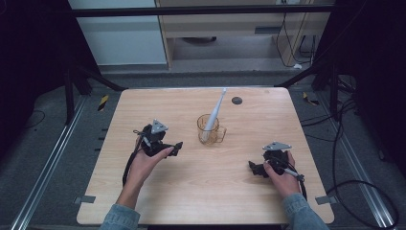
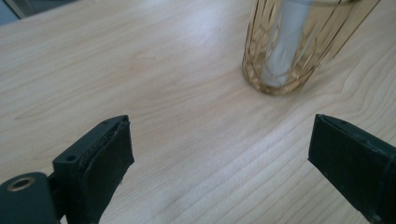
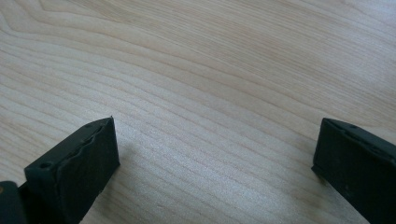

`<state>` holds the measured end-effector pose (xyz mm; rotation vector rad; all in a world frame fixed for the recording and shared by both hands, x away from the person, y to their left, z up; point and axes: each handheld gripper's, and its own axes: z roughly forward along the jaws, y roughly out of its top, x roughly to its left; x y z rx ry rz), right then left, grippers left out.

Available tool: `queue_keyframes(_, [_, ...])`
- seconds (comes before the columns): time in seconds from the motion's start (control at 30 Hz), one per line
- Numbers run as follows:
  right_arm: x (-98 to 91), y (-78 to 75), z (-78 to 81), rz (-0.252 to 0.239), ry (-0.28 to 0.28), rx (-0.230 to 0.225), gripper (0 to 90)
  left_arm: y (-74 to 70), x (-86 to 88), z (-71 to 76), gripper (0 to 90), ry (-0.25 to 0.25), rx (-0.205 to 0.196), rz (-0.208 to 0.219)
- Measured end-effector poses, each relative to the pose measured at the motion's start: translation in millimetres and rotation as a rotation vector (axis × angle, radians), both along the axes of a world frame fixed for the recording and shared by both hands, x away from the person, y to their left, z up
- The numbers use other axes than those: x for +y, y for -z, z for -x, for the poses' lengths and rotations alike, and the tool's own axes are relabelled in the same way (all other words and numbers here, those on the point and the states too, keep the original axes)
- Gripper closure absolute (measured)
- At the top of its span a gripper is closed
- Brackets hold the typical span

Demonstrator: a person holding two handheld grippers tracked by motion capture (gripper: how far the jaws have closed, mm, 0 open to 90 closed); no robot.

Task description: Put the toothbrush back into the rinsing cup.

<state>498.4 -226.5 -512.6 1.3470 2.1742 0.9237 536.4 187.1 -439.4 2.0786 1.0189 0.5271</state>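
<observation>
Wooden table (image 1: 191,191); left gripper view: amber cup (image 2: 299,51) close.

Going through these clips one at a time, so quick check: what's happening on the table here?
A person holds a tool in each hand over a wooden table. An amber glass mug stands near the middle with a white electric toothbrush leaning in it. The left tool is open, pointed toward the mug, a little short of it. The right tool is also open, low over bare wood, holding nothing. Neither touches the mug or toothbrush.
</observation>
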Motion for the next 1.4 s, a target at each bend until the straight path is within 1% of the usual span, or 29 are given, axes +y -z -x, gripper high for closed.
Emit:
queue_keyframes(0.07, [0.0,0.0,0.0,0.0,0.0,0.0,0.3,1.2,2.9,0.4,5.8,-0.011,-0.005,0.013])
queue_keyframes(0.1, [0.0,0.0,0.0,0.0,0.001,0.0,0.3,2.3,4.8,0.4,5.8,-0.012,-0.001,0.004])
queue_keyframes(0.17, [0.0,0.0,0.0,0.0,0.0,0.0,0.3,6.1,9.2,1.1,5.7,-0.024,0.003,-0.032])
queue_keyframes(0.2, [-0.1,0.0,0.0,0.002,0.0,0.0,0.3,7.5,11.3,1.5,5.7,-0.027,0.007,-0.038])
queue_keyframes(0.27, [0.0,0.0,0.0,0.0,0.0,0.0,0.3,12.3,16.8,2.2,5.7,-0.039,0.021,-0.028])
queue_keyframes(0.33, [0.0,0.0,0.0,0.0,0.0,0.0,0.3,16.2,23.4,2.3,5.6,-0.053,0.031,-0.035])
queue_keyframes(0.43, [-0.1,0.0,0.0,0.002,-0.001,0.0,0.3,22.4,37.2,0.5,5.5,-0.081,0.05,-0.048])
queue_keyframes(0.5, [0.0,0.0,0.0,0.0,0.0,0.0,0.3,26.3,45.4,-0.3,5.5,-0.106,0.054,-0.058])
queue_keyframes(0.6, [0.0,0.0,0.0,0.0,0.0,0.0,0.3,32.8,59.8,-1.9,5.3,-0.135,0.073,-0.043])
queue_keyframes(0.7, [0.0,0.0,0.0,0.0,0.0,0.0,0.3,37.5,73.9,-3.7,5.2,-0.173,0.081,-0.048])
queue_keyframes(0.77, [0.0,0.0,0.0,0.0,0.0,0.0,0.3,39.3,79.8,-4.2,5.3,-0.191,0.084,-0.047])
queue_keyframes(0.8, [0.0,0.0,0.0,0.0,0.0,0.0,0.3,40.0,82.4,-4.3,5.4,-0.2,0.083,-0.054])
queue_keyframes(0.87, [0.0,0.0,0.0,0.0,0.001,0.0,0.3,41.0,86.1,-4.4,5.4,-0.209,0.081,-0.072])
queue_keyframes(0.97, [0.0,0.0,0.0,0.0,0.0,0.0,0.3,42.6,89.6,-5.4,5.4,-0.218,0.077,-0.062])
queue_keyframes(1.13, [0.0,0.0,0.0,0.0,0.0,0.0,0.3,50.1,93.0,-8.4,5.4,-0.225,0.096,-0.068])
queue_keyframes(1.23, [-0.1,0.0,0.0,0.002,-0.001,0.0,0.3,54.0,94.1,-10.0,5.5,-0.229,0.096,-0.07])
queue_keyframes(1.37, [0.0,0.0,0.0,0.0,0.0,0.0,0.3,60.4,93.8,-12.4,5.5,-0.218,0.107,-0.079])
queue_keyframes(1.4, [0.0,0.0,0.0,0.0,0.0,0.0,0.3,62.1,93.9,-13.1,5.4,-0.212,0.11,-0.071])
